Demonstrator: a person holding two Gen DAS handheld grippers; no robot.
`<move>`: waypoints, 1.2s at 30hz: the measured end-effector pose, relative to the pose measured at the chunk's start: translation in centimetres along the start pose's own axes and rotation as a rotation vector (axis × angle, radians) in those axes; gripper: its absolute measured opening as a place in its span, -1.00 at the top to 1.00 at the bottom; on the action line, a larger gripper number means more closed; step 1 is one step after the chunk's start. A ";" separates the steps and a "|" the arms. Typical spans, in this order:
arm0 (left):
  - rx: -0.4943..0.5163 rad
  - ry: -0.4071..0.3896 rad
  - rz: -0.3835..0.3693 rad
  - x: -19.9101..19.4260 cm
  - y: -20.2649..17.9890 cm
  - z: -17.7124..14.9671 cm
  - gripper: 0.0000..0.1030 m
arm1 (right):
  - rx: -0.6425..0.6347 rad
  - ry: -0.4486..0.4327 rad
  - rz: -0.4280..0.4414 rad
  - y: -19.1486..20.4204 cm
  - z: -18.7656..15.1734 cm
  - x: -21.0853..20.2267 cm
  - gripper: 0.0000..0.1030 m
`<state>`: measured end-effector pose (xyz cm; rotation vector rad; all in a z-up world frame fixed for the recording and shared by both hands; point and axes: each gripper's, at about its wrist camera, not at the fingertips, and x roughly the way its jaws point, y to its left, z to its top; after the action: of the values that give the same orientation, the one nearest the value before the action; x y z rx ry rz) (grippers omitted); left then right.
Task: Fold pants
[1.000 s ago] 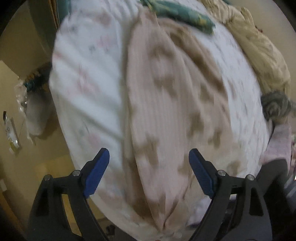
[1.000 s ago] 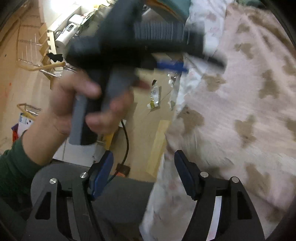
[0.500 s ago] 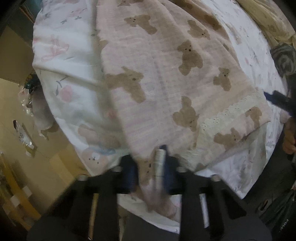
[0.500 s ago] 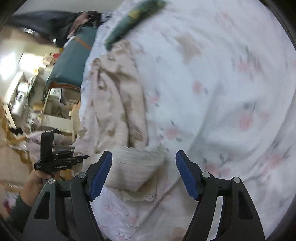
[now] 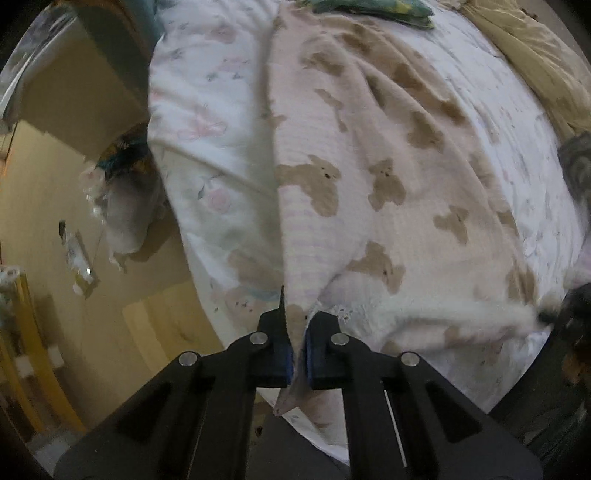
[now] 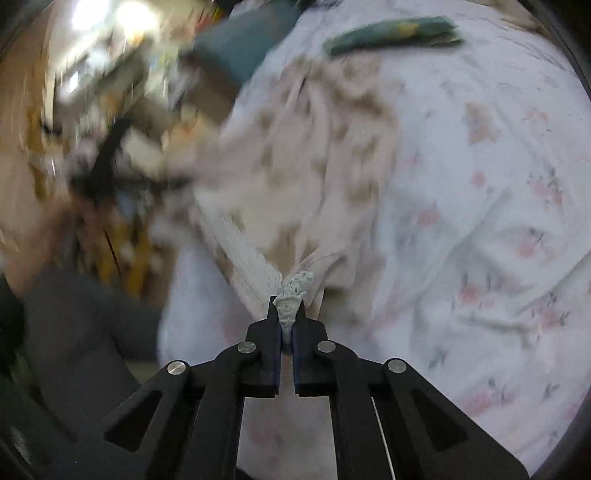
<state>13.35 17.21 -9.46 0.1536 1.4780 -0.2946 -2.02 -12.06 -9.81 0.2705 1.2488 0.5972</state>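
Note:
Pale pink pants with a brown teddy-bear print (image 5: 369, 177) lie lengthwise on a bed with a white floral sheet (image 5: 207, 110). My left gripper (image 5: 298, 332) is shut on the near left corner of the pants' lace-trimmed hem, and the cloth rises to it in a ridge. My right gripper (image 6: 286, 317) is shut on the other lace corner of the pants (image 6: 332, 155), which stretch away from it toward the far end of the bed. The right wrist view is blurred on its left side.
A green patterned cloth (image 5: 369, 7) lies at the far end of the bed; it also shows in the right wrist view (image 6: 391, 33). A yellowish blanket (image 5: 535, 62) is heaped at the far right. The bed's left edge drops to a wooden floor (image 5: 110, 295) with clutter.
Both grippers were open a second ago. The left closed on the hem corner by half a second ago; the right has since closed on the other lace corner. The hem is now lifted.

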 end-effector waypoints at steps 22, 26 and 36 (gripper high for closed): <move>0.118 0.086 0.063 2.5 -2.3 -1.1 0.93 | 0.228 0.030 -0.032 -3.9 4.5 7.4 0.88; 0.099 0.025 -0.031 -0.6 -3.0 -1.3 0.94 | 0.214 -0.073 0.009 -3.0 5.4 2.8 0.89; 0.016 -0.491 -0.346 -21.8 -9.1 -2.9 0.95 | 0.117 -0.463 0.097 0.6 7.3 -21.7 0.89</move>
<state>6.50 11.54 12.58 -0.1575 1.0079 -0.5793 0.58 -22.83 10.29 0.5377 0.8268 0.5083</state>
